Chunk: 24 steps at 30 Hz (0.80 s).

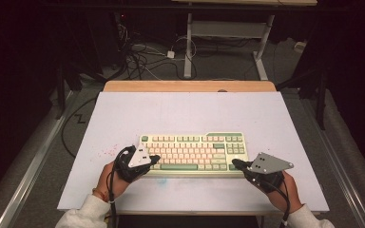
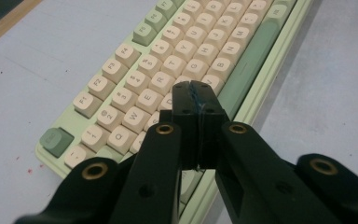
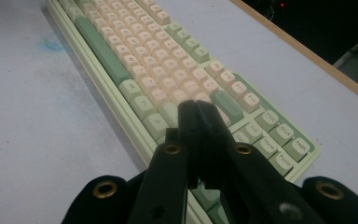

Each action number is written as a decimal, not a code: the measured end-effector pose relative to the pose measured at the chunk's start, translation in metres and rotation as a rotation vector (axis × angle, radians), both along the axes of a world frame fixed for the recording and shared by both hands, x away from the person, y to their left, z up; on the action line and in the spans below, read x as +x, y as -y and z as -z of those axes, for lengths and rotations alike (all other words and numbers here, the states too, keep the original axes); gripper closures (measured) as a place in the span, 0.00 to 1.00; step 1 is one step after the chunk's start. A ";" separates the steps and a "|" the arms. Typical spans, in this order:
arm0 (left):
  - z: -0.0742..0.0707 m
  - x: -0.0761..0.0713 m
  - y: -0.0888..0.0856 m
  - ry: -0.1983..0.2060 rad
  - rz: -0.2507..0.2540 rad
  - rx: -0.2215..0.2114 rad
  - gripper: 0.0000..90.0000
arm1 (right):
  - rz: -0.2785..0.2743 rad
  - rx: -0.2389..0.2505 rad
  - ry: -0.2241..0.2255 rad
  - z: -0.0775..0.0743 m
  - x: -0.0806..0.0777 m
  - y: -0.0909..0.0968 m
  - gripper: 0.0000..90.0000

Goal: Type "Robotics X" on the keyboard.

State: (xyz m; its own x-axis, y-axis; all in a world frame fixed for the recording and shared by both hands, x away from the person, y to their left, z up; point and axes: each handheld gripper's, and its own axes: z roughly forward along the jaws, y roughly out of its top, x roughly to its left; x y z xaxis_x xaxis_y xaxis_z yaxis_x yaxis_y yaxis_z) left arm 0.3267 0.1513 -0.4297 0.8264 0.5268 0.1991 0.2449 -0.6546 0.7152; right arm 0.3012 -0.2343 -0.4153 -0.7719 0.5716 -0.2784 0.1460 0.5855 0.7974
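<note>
While poised over opposite ends of the keyboard (image 1: 192, 153), left claw (image 1: 154, 158) pressed fully together above the left-hand letter keys, right claw (image 1: 236, 164) likewise clamped tight over the right-hand end, neither gripping anything. Keyboard square on the pale worktop (image 1: 190, 111), near its front edge, nothing between claws and keys; cables (image 1: 140, 54) and desk legs (image 1: 188, 47) on the floor beyond. Legible key legends up close in the left gripper view, both hands and sleeves from the high view.
</note>
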 end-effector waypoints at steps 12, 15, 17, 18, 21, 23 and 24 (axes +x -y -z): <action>0.008 0.014 0.017 -0.033 0.017 0.031 0.97 | -0.002 -0.006 -0.009 0.001 0.001 0.000 1.00; 0.010 0.016 0.019 -0.039 0.015 0.037 0.97 | -0.006 -0.010 -0.013 0.002 0.002 0.000 1.00; 0.012 0.016 0.021 -0.042 0.015 0.045 0.97 | -0.008 -0.011 -0.014 0.002 0.002 -0.001 1.00; 0.012 0.017 0.021 -0.044 0.017 0.049 0.97 | -0.009 -0.011 -0.015 0.002 0.002 -0.001 1.00; 0.013 0.018 0.023 -0.046 0.018 0.050 0.97 | -0.010 -0.012 -0.014 0.002 0.002 -0.001 1.00; 0.013 0.019 0.024 -0.048 0.020 0.054 0.97 | -0.010 -0.012 -0.015 0.002 0.002 -0.001 1.00; 0.014 0.019 0.025 -0.050 0.021 0.057 0.97 | -0.010 -0.011 -0.015 0.002 0.002 -0.001 1.00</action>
State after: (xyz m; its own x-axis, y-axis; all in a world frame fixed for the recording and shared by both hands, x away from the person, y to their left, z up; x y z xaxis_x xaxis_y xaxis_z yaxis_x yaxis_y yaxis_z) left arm 0.3462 0.1267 -0.4434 0.8465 0.4985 0.1869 0.2651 -0.6992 0.6640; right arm 0.3036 -0.2337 -0.4173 -0.7817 0.5607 -0.2731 0.1519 0.5959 0.7886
